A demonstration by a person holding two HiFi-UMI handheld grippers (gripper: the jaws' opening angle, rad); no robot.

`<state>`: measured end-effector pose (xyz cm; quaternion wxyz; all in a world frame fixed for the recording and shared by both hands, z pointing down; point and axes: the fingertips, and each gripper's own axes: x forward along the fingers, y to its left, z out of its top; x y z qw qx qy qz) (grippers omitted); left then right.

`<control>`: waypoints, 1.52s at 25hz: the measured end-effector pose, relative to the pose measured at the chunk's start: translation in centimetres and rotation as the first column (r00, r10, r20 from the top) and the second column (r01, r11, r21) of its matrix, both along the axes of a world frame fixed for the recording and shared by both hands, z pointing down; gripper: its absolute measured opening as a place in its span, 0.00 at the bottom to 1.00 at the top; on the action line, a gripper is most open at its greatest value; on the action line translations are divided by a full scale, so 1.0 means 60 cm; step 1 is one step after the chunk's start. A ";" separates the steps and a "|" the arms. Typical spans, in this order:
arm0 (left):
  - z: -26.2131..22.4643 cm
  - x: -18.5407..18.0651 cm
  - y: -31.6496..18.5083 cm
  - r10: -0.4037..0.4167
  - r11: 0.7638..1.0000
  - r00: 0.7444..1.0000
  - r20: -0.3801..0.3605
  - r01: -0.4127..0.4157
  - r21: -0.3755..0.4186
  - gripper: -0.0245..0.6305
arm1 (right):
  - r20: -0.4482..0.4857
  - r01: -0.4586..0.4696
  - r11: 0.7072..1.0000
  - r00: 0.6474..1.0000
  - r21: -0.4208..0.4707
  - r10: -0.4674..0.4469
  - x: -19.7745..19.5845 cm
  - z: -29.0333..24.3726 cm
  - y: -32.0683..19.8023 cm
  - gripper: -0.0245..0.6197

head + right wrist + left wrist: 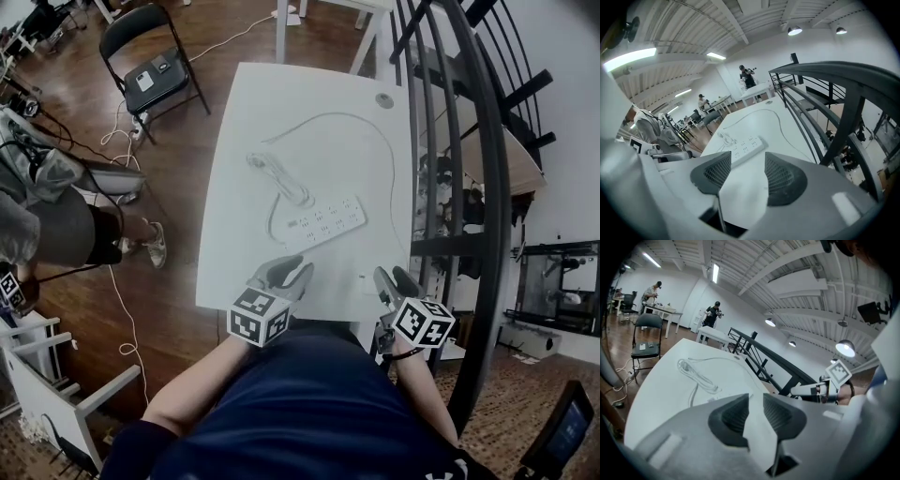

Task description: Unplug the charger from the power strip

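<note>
Room: we look down on a white table point(234, 122) standing on a wooden floor point(178, 169), with a dark railing point(473, 187) along its right side.
Power strip: we see the white power strip point(324, 223) lying flat near the middle of the table, angled so that its right end is the farther one.
Charger: the charger point(279, 178) is a white bundle of coiled cable lying on the table just beyond the strip's left half. Its near end comes close to the strip's far edge, and we cannot tell whether it touches the strip or sits in a socket.
Cord: a thin white cord point(375, 131) arcs across the far part of the table and runs down its right side, past the strip.
Left gripper: we hold the left gripper point(287, 272) over the table's near edge, near-left of the strip and apart from it. Its fingers point(732, 417) stand a narrow gap apart, with only bare table showing between them.
Right gripper: we hold the right gripper point(397, 279) over the near right corner, apart from the strip. Its fingers point(782, 180) stand wider apart and grip nothing, and the strip shows beyond the gap.
Surroundings: a black folding chair point(150, 66) stands far left, a person point(56, 211) is at the left, and a white cable point(127, 309) trails over the floor.
</note>
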<state>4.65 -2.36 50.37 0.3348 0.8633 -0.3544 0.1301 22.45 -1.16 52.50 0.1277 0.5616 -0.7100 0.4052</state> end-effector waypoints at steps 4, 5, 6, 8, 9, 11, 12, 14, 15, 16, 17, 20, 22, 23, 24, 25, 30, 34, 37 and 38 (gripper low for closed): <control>-0.046 0.009 -0.010 0.007 0.997 1.000 -0.022 -0.006 0.071 0.16 | 0.021 0.060 0.992 0.998 0.109 -0.063 -0.037 -0.060 -0.020 0.22; -0.056 0.013 -0.010 0.015 0.996 1.000 -0.026 -0.012 0.088 0.15 | 0.021 0.075 0.988 0.997 0.135 -0.078 -0.046 -0.072 -0.023 0.19; -0.065 0.016 -0.009 0.024 0.994 0.999 -0.028 -0.021 0.104 0.12 | 0.018 0.089 0.983 0.996 0.159 -0.093 -0.055 -0.082 -0.024 0.16; -0.075 0.022 -0.007 0.043 0.990 0.999 -0.021 -0.040 0.136 0.08 | 0.013 0.117 0.972 0.992 0.204 -0.122 -0.072 -0.098 -0.025 0.11; -0.076 0.023 -0.007 0.049 0.987 0.999 -0.009 -0.047 0.156 0.08 | 0.013 0.130 0.966 0.991 0.224 -0.137 -0.079 -0.104 -0.025 0.09; -0.073 0.024 -0.008 0.055 0.979 0.998 0.020 -0.058 0.194 0.07 | 0.017 0.153 0.954 0.986 0.256 -0.163 -0.091 -0.113 -0.023 0.07; -0.074 0.025 -0.007 0.061 0.977 0.998 0.029 -0.065 0.205 0.07 | 0.016 0.165 0.949 0.984 0.269 -0.176 -0.095 -0.115 -0.021 0.07; -0.073 0.029 -0.005 0.072 0.974 0.997 0.041 -0.079 0.215 0.06 | 0.005 0.188 0.940 0.980 0.286 -0.197 -0.101 -0.118 -0.018 0.06; -0.071 0.029 -0.005 0.074 0.973 0.996 0.047 -0.083 0.213 0.05 | 0.001 0.196 0.937 0.979 0.289 -0.205 -0.102 -0.117 -0.017 0.06; -0.067 0.029 -0.005 0.074 0.975 0.996 0.053 -0.083 0.208 0.05 | -0.002 0.202 0.936 0.978 0.289 -0.211 -0.103 -0.116 -0.017 0.05; -0.063 0.028 -0.005 0.072 0.976 0.996 0.057 -0.082 0.200 0.05 | -0.003 0.206 0.935 0.977 0.288 -0.214 -0.104 -0.115 -0.016 0.05; -0.060 0.028 -0.001 0.072 0.983 0.996 0.049 -0.079 0.168 0.05 | -0.011 0.214 0.932 0.975 0.294 -0.220 -0.109 -0.117 -0.015 0.05; -0.061 0.026 0.000 0.070 0.983 0.996 0.048 -0.077 0.166 0.05 | -0.020 0.219 0.928 0.975 0.302 -0.223 -0.110 -0.120 -0.014 0.05; -0.059 0.024 -0.001 0.066 0.982 0.996 0.055 -0.075 0.173 0.05 | -0.022 0.218 0.926 0.975 0.307 -0.222 -0.110 -0.122 -0.014 0.05; -0.057 0.023 -0.002 0.064 0.981 0.996 0.062 -0.074 0.180 0.05 | -0.020 0.214 0.925 0.976 0.313 -0.219 -0.109 -0.123 -0.014 0.05; -0.056 0.023 -0.003 0.064 0.980 0.996 0.066 -0.075 0.183 0.05 | -0.014 0.207 0.924 0.977 0.320 -0.214 -0.108 -0.125 -0.015 0.05; -0.052 0.024 -0.006 0.065 0.982 0.995 0.069 -0.076 0.172 0.05 | -0.006 0.208 0.909 0.975 0.360 -0.221 -0.114 -0.136 -0.017 0.05; -0.050 0.023 -0.007 0.065 0.983 0.995 0.070 -0.076 0.168 0.05 | -0.045 0.241 0.902 0.970 0.357 -0.241 -0.118 -0.134 -0.013 0.05; -0.050 0.026 -0.008 0.067 0.984 0.995 0.069 -0.077 0.163 0.05 | -0.052 0.242 0.905 0.970 0.349 -0.239 -0.115 -0.132 -0.013 0.05; -0.051 0.027 -0.008 0.067 0.983 0.995 0.069 -0.078 0.163 0.05 | -0.051 0.237 0.907 0.971 0.349 -0.234 -0.112 -0.132 -0.014 0.05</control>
